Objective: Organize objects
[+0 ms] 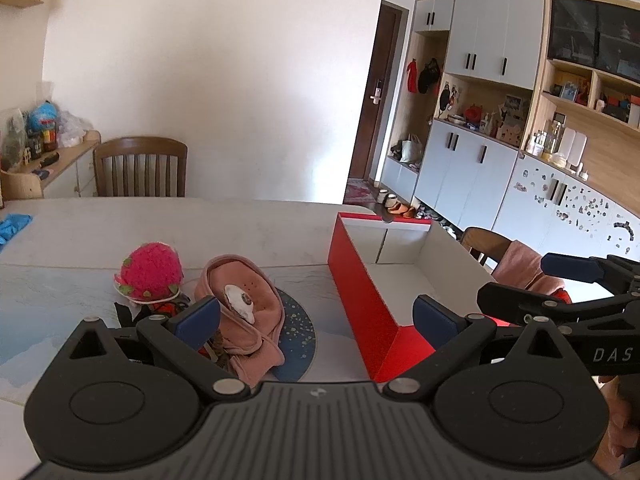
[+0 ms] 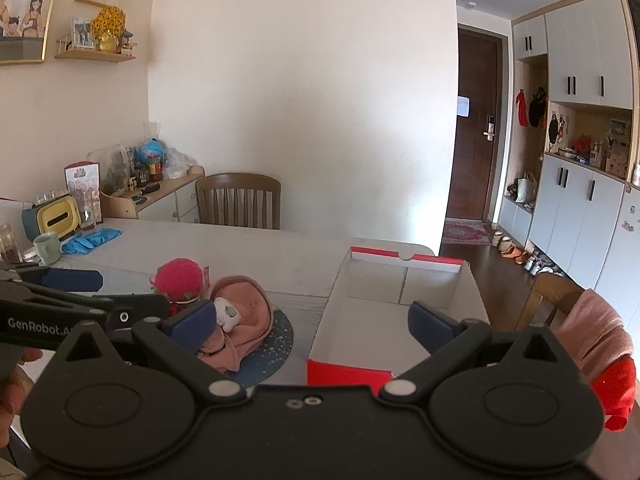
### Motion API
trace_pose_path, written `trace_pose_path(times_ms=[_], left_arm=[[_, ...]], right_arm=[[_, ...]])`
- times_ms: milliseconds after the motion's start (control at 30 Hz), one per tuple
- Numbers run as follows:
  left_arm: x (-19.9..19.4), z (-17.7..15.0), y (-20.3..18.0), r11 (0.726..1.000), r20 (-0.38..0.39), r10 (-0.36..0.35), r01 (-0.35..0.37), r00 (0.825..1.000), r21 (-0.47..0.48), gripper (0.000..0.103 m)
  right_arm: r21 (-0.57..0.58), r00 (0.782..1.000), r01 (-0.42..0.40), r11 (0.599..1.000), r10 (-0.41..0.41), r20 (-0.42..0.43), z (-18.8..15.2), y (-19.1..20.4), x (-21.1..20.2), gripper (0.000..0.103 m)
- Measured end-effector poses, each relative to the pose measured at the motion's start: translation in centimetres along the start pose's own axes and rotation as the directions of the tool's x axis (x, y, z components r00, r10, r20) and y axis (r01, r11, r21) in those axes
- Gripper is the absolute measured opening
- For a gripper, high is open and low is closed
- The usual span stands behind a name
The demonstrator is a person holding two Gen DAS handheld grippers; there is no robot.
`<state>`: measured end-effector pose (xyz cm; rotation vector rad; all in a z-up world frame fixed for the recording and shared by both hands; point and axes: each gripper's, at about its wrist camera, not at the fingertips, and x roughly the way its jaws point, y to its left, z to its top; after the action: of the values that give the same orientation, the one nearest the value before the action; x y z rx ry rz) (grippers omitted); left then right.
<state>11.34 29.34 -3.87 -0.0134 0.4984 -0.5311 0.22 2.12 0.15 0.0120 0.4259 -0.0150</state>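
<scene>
Table (image 2: 280,248): pale, holding pink hat (image 1: 244,312), strawberry hat (image 1: 150,272), red box (image 1: 360,280).
Room: wooden chair (image 2: 238,200), white cabinets (image 1: 468,168).
Grippers: left gripper (image 1: 316,320) and right gripper (image 2: 312,320) both spread, empty.

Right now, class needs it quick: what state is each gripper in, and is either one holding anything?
Left gripper: open, blue-padded fingers spread wide, holding nothing.
Right gripper: open, fingers spread wide, holding nothing.
</scene>
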Motion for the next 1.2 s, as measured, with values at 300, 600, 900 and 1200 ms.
trace_pose_path(times_ms=[300,600,900,1200], left_arm=[[2.3,0.5,2.9,1.0,-0.028,0.001,-0.001,1.0,0.006,0.103],[5.4,0.1,6.6,0.998,-0.091,0.061,-0.06,0.994,0.02,0.103],[9.6,-1.8,8.8,0.99,-0.171,0.086,-0.065,0.981,0.125,0.102],[13.0,-2.2,10.7,0.986,-0.225,0.124,-0.095,0.966,0.138,0.085]], right_arm=[[-0.018,0.999,0.008,1.0,-0.009,-0.037,0.9,1.2,2.5,0.102],[0.016,0.995,0.044,0.999,-0.043,-0.086,1.3,1.5,5.0,0.101],[0.061,0.98,0.151,0.987,-0.141,-0.14,1.1,-0.2,6.6,0.101],[0.086,0.952,0.243,0.966,-0.221,-0.212,0.5,-4.1,8.1,0.097]])
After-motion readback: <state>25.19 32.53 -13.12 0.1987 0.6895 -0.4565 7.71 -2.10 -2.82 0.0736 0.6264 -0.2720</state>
